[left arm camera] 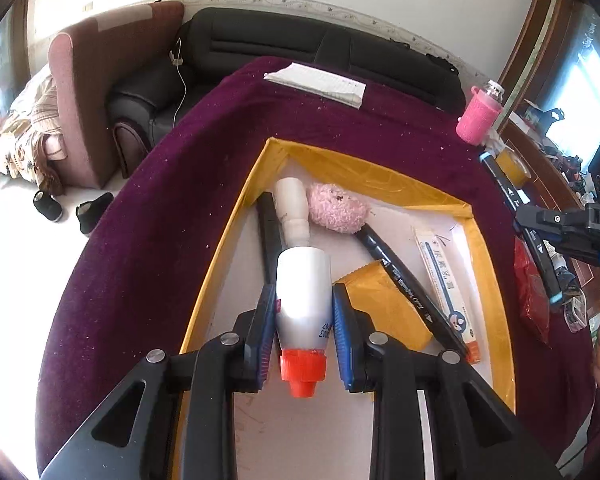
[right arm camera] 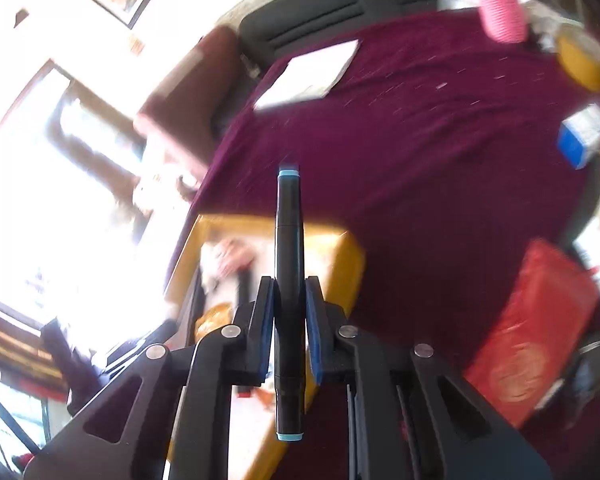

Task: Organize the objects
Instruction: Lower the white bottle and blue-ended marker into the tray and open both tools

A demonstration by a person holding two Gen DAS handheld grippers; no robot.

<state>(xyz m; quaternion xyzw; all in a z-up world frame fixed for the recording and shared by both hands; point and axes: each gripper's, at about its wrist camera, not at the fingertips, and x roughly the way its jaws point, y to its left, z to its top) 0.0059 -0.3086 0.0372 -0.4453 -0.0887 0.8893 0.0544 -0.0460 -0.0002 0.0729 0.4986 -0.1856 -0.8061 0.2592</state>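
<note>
- At nine o'clock in the left wrist view, a brown armchair (left arm camera: 100, 92) stood off the table, well apart from the work.
- A maroon tablecloth (left arm camera: 148, 216) covered the table, and on it lay an open cardboard box (left arm camera: 236, 208) with yellow-taped walls, filling the centre.
- Inside the box, toward twelve o'clock, a white plastic bottle (left arm camera: 290, 208) lay beside a pink fluffy ball (left arm camera: 338, 208); at three o'clock lay a black marker pen (left arm camera: 404, 280) and a long ointment carton (left arm camera: 446, 280).
- The left gripper (left arm camera: 304, 304) was partly closed, its blue pads pressed on the sides of a white squeeze tube with an orange cap (left arm camera: 304, 300), held over the box with the cap toward the camera.
- The tube looked light and soft-walled, so it would likely dent under a hard squeeze; the firmer shoulder near the cap seemed the safer hold.
- At two o'clock, a pink sleeved bottle (left arm camera: 478, 118) stood near the table's far edge.
- In the blurred right wrist view, the right gripper (right arm camera: 290, 312) was fully closed on a black marker with pale blue ends (right arm camera: 289, 280), gripped near its middle, above the box's near corner.
- That marker looked stiff, light and smooth, so it could slide lengthwise; a mid-barrel hold suited it.
- At four o'clock lay a red packet (right arm camera: 536, 332).
</note>
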